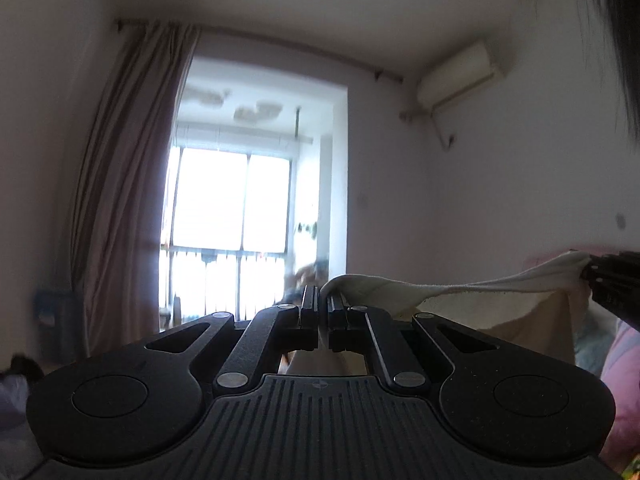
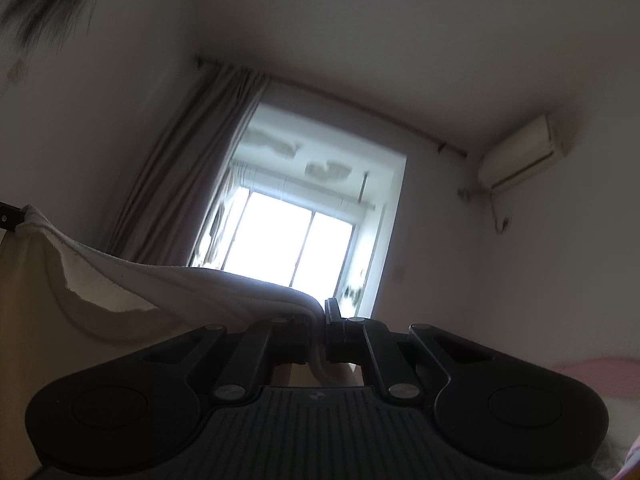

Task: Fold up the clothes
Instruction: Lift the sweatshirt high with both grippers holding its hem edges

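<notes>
Jaws of left gripper point(image 1: 323, 300) and right gripper point(image 2: 323, 312) both closed on cream garment point(image 1: 460, 290), held up, stretched between, probably for straightening.

A drawn curtain point(image 1: 120, 184) hangs beside a bright window point(image 1: 228, 236).

one garment point(image 1: 460, 290), two tongs point(image 1: 323, 304), seemingly.

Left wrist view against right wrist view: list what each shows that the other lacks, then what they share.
Only the left wrist view shows pink bedding at the right edge and a blue object by the curtain. Only the right wrist view shows a pink surface low at the right. Both show the cream garment stretched between the left gripper and right gripper, the window, and the air conditioner.
</notes>
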### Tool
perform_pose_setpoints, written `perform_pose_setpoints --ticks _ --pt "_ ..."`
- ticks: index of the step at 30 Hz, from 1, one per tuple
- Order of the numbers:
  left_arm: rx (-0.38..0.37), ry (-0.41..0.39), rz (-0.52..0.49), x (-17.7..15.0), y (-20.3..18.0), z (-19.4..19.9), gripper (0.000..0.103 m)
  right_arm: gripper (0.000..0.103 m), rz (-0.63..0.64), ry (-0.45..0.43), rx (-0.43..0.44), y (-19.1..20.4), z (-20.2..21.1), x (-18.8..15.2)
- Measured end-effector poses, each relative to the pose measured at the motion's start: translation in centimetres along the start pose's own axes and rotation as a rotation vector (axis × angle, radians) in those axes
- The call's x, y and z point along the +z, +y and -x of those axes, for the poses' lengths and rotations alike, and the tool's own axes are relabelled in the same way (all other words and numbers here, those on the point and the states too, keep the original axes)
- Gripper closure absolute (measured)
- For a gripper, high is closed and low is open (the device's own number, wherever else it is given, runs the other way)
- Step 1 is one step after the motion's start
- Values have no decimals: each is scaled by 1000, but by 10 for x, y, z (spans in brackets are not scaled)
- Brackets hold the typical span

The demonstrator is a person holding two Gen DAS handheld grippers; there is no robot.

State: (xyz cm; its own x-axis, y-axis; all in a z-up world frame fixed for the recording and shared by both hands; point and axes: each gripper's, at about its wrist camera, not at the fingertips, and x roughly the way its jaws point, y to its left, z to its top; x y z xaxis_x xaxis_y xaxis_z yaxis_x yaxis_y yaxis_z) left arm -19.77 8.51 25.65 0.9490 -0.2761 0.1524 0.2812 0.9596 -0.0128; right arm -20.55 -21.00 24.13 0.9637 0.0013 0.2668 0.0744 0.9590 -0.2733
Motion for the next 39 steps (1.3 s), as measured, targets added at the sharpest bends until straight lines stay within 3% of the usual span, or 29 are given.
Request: perform_pose_setpoints --ticks 7,13,25,32,39 --pt "-50 -100 -4 37 -18 26 99 96 12 -110 -67 -23 30 38" --pt "-49 -83 -1 13 -19 4 99 96 0 -96 -108 -28 16 21" --pt "1 118 -8 -86 -15 -113 99 96 62 139 -133 -23 -88 -82" --pt "69 318 35 -166 1 -207 99 96 61 315 -63 -14 -191 -172" --pt "165 485 -56 -258 19 -307 99 96 131 442 -10 23 -269 -281"
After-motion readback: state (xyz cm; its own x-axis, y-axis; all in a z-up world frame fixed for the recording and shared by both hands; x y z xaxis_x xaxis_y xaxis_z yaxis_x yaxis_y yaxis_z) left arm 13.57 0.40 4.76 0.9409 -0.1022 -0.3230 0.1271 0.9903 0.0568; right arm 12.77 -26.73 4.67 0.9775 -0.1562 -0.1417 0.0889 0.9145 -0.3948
